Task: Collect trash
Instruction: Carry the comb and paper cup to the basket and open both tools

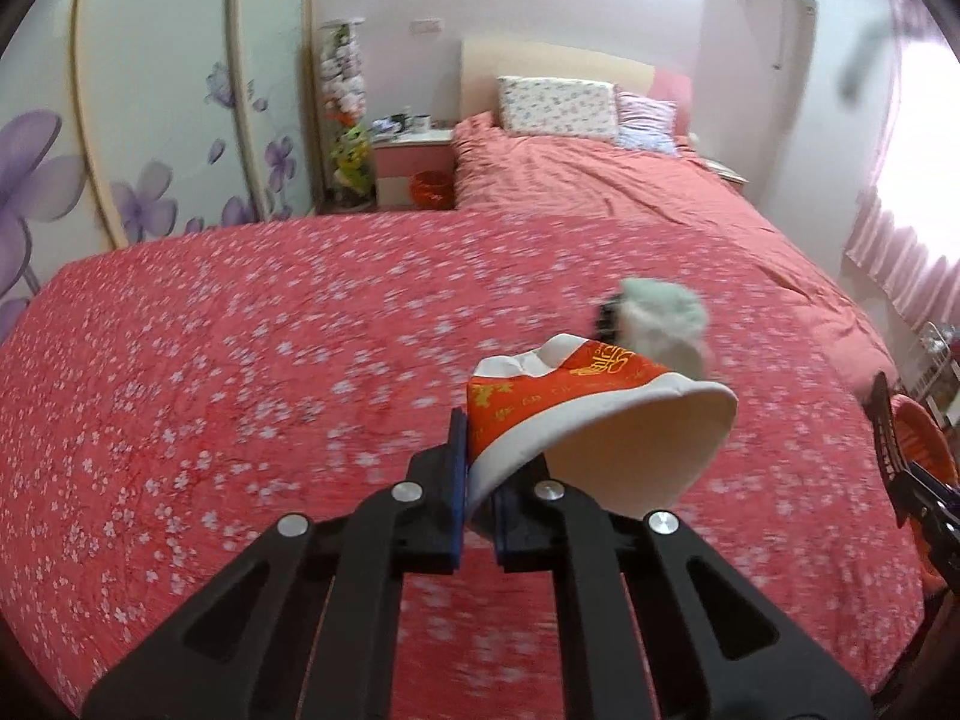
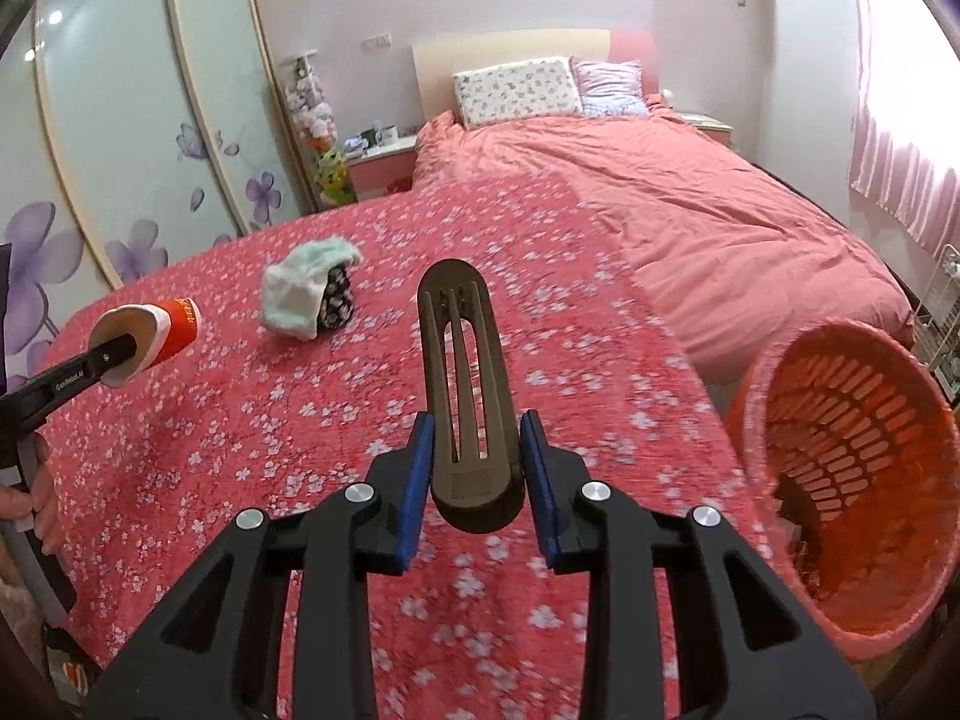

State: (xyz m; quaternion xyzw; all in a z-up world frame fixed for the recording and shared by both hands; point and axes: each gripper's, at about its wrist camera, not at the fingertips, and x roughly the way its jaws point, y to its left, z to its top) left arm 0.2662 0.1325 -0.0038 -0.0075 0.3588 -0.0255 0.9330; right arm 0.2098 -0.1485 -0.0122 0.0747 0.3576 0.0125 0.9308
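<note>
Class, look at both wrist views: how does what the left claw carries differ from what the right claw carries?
The left claw pinches a red paper cup by its white rim; the right claw grips a dark brown slotted comb-like piece by its sides. The cup is hollow and lies sideways; the brown piece is flat and points forward. Both are held above the flowered bedspread.

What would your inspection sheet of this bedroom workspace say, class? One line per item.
Surface: bedspread, red with white blossoms.
Job's things: paper cup, red and white, squashed; brown slotted piece; orange basket at the bed's right edge.
Clutter: pale cloth bundle over something dark and patterned.
Grippers: left gripper shut on the cup's rim; right gripper shut on the brown slotted piece.
Cables: nothing seen.
Surroundings: pillows, nightstand, wardrobe doors with purple flowers, pink curtain.
</note>
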